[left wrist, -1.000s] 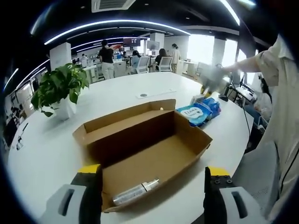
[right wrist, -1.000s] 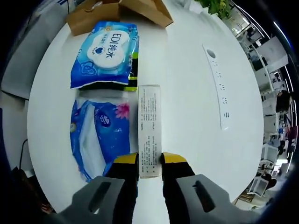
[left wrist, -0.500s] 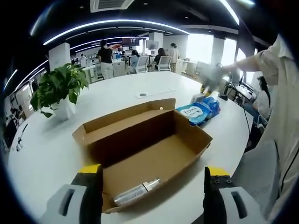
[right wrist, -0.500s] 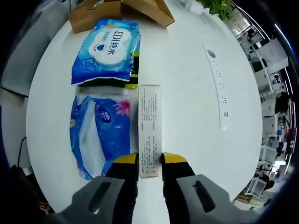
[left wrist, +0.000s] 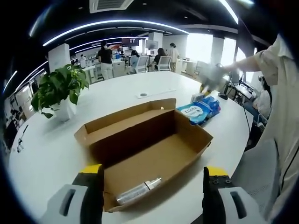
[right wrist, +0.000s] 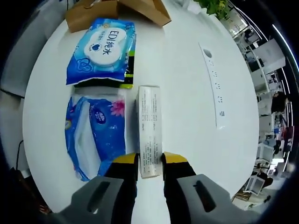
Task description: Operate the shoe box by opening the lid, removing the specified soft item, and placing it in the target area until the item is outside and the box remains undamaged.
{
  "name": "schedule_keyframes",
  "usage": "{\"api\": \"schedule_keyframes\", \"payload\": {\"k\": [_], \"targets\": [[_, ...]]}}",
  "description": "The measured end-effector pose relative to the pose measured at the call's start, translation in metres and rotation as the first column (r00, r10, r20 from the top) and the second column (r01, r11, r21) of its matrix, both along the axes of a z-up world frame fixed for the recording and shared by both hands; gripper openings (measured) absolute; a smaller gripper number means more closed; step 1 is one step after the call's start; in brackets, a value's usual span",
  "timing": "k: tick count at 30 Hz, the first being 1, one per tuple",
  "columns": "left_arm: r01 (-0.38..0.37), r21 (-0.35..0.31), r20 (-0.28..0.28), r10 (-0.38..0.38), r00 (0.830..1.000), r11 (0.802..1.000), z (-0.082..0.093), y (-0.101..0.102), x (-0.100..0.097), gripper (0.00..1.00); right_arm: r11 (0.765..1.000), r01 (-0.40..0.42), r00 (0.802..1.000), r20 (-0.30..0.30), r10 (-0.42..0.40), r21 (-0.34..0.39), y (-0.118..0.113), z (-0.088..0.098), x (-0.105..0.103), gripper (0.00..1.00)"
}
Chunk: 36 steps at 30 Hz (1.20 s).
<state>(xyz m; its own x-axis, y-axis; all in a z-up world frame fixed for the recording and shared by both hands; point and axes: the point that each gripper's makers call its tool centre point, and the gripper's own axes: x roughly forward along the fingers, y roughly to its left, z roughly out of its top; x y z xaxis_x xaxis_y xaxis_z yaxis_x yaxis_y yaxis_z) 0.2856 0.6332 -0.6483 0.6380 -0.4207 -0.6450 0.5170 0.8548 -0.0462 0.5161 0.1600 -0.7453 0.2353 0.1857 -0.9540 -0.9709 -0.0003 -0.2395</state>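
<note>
Fingers [right wrist: 125, 161] of right gripper [right wrist: 149, 161] clamped on narrow white carton [right wrist: 149, 135], beside two blue wipe packs [right wrist: 100, 46]. Left gripper [left wrist: 149, 179] spread wide before open cardboard box [left wrist: 145, 144] on white table [left wrist: 42, 149]; bottle [left wrist: 138, 189] inside.

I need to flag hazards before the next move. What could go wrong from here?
The right gripper pinches only the near end of the slim white box, so it may pivot or slip if lifted. It lies close beside the tissue pack and may nudge it. The cardboard box sits near the table edge.
</note>
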Motion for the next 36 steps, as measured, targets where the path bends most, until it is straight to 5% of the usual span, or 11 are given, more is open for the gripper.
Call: {"api": "schedule_keyframes", "payload": {"k": [17,29,36], "targets": [[0.036,0.054,0.007,-0.036,0.999,0.998,0.011,0.017,0.017,0.84,0.977,0.140,0.985,0.075,-0.154,0.160,0.016,0.043,-0.002,0.34],[0.094,0.102,-0.022,-0.092,0.995,0.990,0.010,0.033,0.019,0.79,0.917,0.249,0.958,0.057,-0.280,0.311,0.032,0.078,-0.045,0.46],[0.157,0.121,-0.044,-0.153,0.987,0.980,0.006,0.035,0.023,0.72,0.859,0.326,0.924,0.057,-0.377,0.394,0.038,0.095,-0.065,0.56]]}}
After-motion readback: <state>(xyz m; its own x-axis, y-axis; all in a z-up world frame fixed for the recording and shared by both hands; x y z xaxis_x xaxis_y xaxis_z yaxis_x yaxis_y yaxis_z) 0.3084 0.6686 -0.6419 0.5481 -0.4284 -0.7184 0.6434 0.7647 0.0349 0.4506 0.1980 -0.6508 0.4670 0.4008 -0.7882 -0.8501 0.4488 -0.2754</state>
